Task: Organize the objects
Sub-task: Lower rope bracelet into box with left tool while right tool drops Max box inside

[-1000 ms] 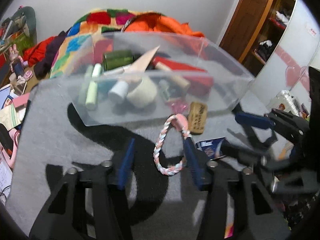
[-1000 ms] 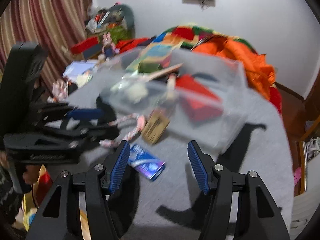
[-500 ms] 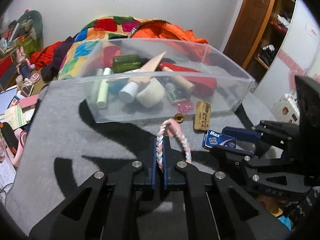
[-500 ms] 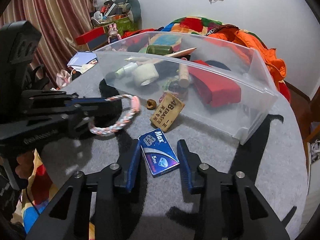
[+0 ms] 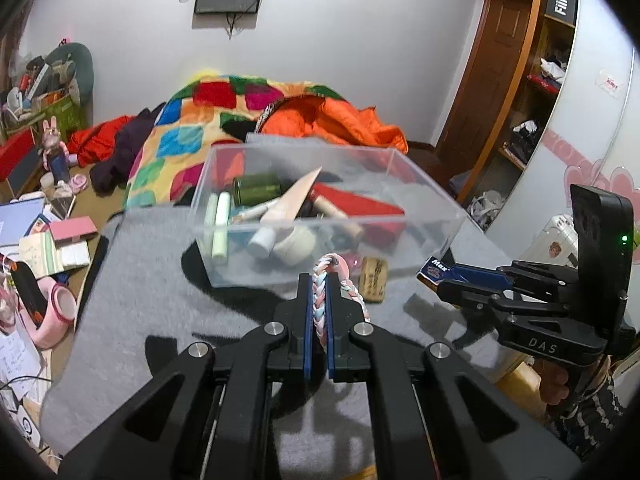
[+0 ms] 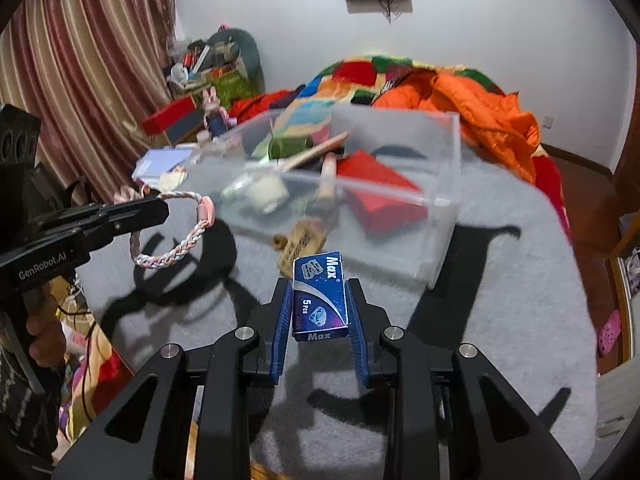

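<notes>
My left gripper (image 5: 318, 278) is shut on a pink, white and blue braided ring (image 5: 321, 308), held up off the grey mat. In the right wrist view the braided ring (image 6: 176, 252) dangles from the left gripper (image 6: 160, 208). The jaws of my right gripper (image 6: 319, 286) are closing, and their pads press both sides of a blue "Max" box (image 6: 319, 300) lifted off the mat. From the left wrist view, the right gripper (image 5: 440, 280) holds the blue box (image 5: 434, 270) at its tip. A clear plastic bin (image 5: 440, 216) with several items stands just beyond both.
A tan eraser (image 6: 300, 248) and a small brown bit (image 6: 279, 241) lie on the grey mat (image 6: 500, 320) against the bin's near wall (image 6: 440, 204). Behind are a bed with a patchwork quilt (image 5: 224, 108) and orange duvet. Floor clutter lies left (image 5: 48, 240).
The left gripper shut on the braided ring and raised it off the mat. The right gripper narrowed around the blue box and lifted it.
</notes>
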A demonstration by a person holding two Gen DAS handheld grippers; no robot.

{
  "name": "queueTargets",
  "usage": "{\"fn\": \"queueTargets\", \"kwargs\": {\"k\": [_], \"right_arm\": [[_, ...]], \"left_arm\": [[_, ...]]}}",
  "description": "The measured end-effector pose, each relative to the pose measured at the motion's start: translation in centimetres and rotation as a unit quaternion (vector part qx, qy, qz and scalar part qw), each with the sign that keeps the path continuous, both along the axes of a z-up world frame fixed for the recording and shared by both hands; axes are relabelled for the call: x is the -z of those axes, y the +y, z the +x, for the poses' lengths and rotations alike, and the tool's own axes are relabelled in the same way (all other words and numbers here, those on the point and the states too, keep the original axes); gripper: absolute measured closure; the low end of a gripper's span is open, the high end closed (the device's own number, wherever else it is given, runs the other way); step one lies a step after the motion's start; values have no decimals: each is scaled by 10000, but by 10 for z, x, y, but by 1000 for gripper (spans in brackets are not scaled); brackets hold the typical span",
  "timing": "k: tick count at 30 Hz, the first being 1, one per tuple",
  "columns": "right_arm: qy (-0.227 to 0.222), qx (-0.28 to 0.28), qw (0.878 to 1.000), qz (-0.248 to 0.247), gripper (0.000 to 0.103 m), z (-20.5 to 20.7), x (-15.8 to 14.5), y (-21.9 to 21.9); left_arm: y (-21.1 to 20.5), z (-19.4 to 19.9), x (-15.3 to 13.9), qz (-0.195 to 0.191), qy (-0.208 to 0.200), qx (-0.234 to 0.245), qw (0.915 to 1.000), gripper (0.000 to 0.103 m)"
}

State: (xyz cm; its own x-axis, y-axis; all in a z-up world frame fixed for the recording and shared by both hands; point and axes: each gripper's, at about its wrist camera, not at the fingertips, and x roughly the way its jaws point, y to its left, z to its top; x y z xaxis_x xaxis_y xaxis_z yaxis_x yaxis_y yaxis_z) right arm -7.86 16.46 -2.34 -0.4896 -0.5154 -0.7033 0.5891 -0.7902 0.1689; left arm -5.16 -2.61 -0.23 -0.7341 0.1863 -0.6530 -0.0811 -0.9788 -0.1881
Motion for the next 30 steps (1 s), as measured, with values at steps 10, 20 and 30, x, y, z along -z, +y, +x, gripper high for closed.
{"fn": "queueTargets", "kwargs": {"k": [10,20,30], "right_arm": [[456,206,9982,-334,79,-16,-39,-1],[651,348,9960,-510,79,-44,-59,-9],[576,580,9961,-346,79,-83,-52,-21]], "left_arm": [[7,-23,-25,-200,313,-34,9993,99],[3,-55,-27,-96,349,-97,9993,99],[-2,-96,-13,-88,164,-268,9995,99]]}}
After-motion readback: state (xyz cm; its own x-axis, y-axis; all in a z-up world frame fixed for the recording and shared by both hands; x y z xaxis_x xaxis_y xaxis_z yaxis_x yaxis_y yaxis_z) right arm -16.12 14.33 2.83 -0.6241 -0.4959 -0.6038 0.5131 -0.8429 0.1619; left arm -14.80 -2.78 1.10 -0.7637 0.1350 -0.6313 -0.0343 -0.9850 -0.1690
